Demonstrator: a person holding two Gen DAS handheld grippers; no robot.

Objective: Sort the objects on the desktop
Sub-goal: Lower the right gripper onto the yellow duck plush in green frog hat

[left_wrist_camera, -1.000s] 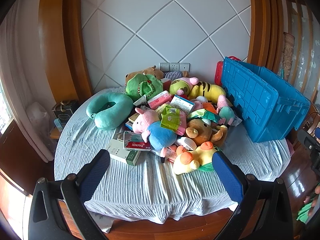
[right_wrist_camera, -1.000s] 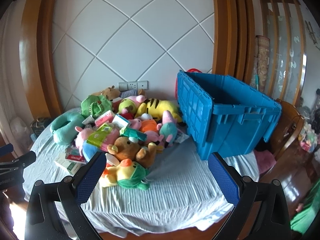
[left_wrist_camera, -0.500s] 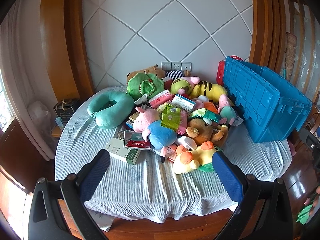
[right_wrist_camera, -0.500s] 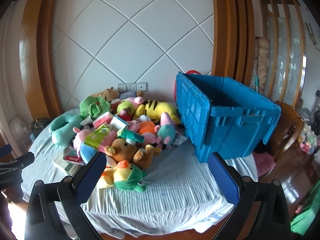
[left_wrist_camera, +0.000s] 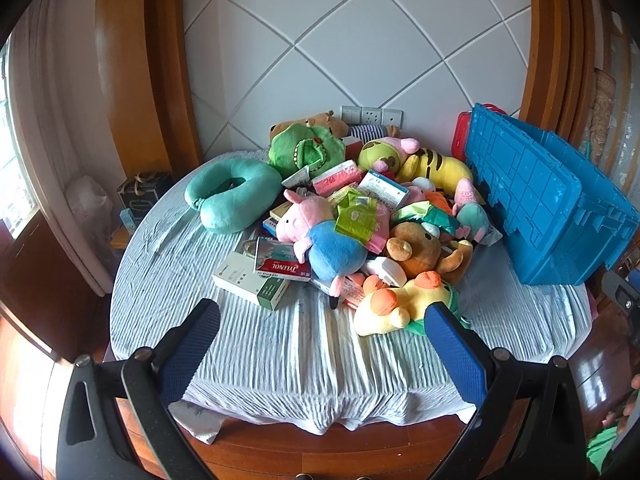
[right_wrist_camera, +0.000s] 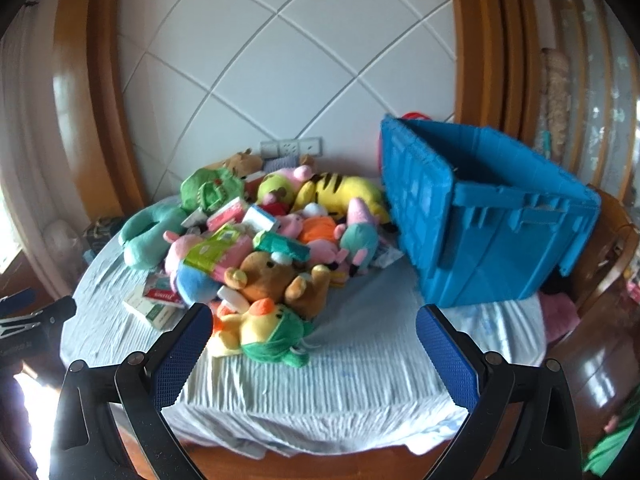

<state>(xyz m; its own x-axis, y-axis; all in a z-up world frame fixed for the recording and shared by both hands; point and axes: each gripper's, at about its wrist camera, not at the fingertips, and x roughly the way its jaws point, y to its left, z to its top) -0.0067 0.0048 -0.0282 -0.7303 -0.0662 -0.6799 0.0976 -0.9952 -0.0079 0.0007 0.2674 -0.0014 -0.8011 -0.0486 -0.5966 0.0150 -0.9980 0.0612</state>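
Round table in pale ribbed cloth, diamond-panelled wall behind
We hold left gripper and right gripper wide open, empty; plush toys heaped beside blue crate

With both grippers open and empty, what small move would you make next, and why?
Probably ease the right gripper forward onto the yellow duck plush: it lies nearest at the pile's front edge, unburied, with the open blue crate to its right.

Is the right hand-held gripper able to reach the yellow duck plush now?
Probably yes: the right hand-held gripper is open, and the yellow duck plush lies at the pile's near edge, nothing before it.
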